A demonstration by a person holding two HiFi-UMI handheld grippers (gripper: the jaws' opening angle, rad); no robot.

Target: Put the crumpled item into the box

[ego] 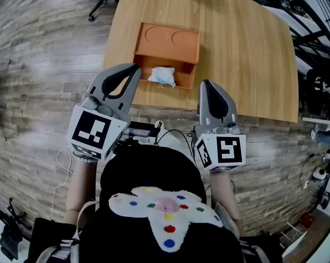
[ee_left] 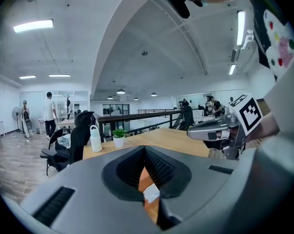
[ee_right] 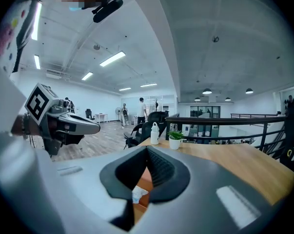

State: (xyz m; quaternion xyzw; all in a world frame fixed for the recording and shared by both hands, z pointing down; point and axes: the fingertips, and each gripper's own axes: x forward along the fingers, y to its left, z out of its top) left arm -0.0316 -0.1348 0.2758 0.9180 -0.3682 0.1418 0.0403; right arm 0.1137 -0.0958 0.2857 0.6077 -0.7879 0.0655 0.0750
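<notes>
Crumpled item [ego: 162, 75] lies inside the front compartment of the box [ego: 166, 51], ahead of and between my grippers. Left gripper [ego: 135, 68] and right gripper [ego: 207, 83] both have jaws pressed together, empty. The left tip is nearer, I judge.

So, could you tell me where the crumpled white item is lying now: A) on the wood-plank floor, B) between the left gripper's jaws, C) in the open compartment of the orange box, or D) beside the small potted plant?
C: the head view shows the crumpled white item inside the orange box's open compartment.
</notes>
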